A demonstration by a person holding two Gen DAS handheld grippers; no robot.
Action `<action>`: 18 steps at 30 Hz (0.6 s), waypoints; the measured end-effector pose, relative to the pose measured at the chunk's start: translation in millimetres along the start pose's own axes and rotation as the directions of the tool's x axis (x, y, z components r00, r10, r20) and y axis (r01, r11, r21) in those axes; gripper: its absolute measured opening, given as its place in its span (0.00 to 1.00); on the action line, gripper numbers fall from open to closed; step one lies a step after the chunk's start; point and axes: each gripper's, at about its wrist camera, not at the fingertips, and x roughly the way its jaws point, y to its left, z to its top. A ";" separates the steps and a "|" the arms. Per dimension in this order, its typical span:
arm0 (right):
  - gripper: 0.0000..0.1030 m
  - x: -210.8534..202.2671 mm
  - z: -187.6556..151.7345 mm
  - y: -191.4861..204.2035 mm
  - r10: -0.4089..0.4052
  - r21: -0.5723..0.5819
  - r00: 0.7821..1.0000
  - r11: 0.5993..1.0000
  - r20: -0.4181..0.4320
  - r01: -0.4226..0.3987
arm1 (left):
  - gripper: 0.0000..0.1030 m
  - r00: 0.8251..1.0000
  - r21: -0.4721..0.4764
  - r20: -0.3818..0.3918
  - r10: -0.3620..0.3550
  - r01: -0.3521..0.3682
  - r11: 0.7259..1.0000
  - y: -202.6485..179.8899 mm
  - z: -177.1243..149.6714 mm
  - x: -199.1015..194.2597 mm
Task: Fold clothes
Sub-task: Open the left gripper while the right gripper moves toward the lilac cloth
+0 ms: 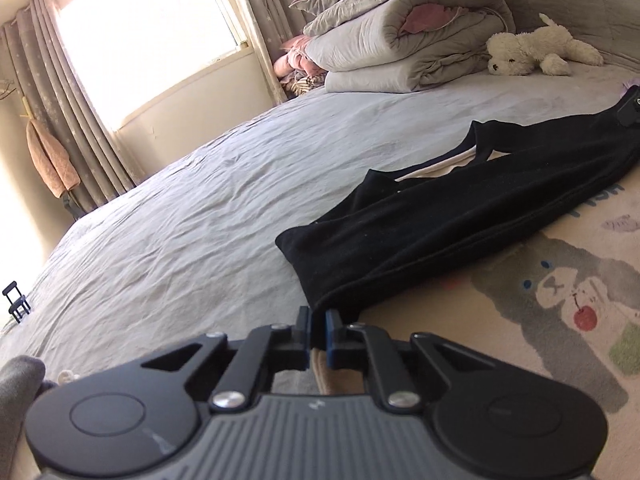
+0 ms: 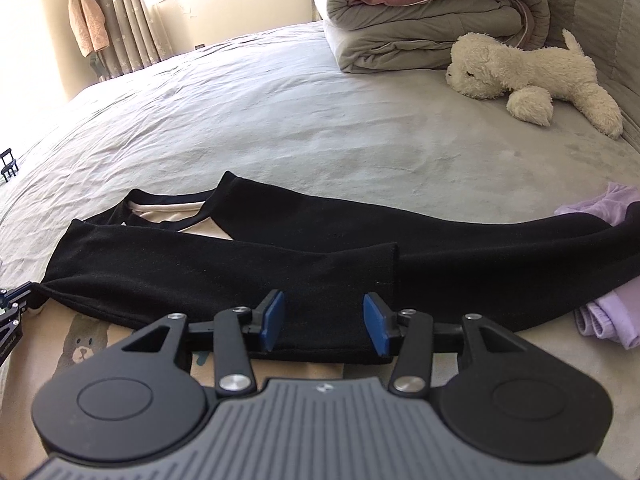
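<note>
I had the left gripper (image 1: 318, 322) pressed together on a corner of the black sweatshirt (image 1: 440, 232), the fabric edge caught between its pads right at the shoulder end. The garment lay flat on a cream blanket with a bear print (image 1: 560, 292), spread over the grey bedsheet (image 1: 180, 220), its sleeves already laid in across the body so that it made a long dark band with the pale lining showing at the neck opening.

My right gripper (image 2: 324, 322) stood spread over the near edge of the same sweatshirt, blue pads either side of the hem; I could not tell whether they touched it, and nothing was clamped. In the right wrist view the left gripper showed at the far left edge, holding its corner.

I judged the step in hand to be the second fold: sleeves in, body not yet halved. The next move, as I saw it, called for closing the right gripper on the cloth, then lifting both corners together and carrying them across. The lilac garment (image 2: 600, 320) partly under the far end could drag along. The folded duvet (image 2: 432, 20) and the plush dog (image 2: 532, 76) lay well apart
</note>
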 end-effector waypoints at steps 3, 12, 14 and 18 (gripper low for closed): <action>0.47 0.8 -1.3 6.3 0.026 -0.018 1.000 1.000 0.001 -0.026 | 0.06 1.000 -0.017 0.001 -0.003 0.003 1.000 9.3 -1.0 -2.3; 0.44 20.9 -10.1 12.7 -0.002 -0.083 0.993 0.996 -0.117 -0.008 | 0.06 1.000 0.017 -0.012 0.001 -0.001 1.000 12.7 -10.3 -0.6; 0.44 14.7 -8.9 11.2 0.017 -0.074 0.996 0.997 -0.088 -0.023 | 0.06 1.000 0.000 -0.016 -0.003 0.003 1.000 15.7 -10.3 -0.4; 0.44 7.7 -8.9 12.9 0.059 -0.085 0.997 0.994 -0.057 -0.063 | 0.06 1.000 -0.037 -0.027 -0.009 0.008 0.999 22.1 -11.0 2.0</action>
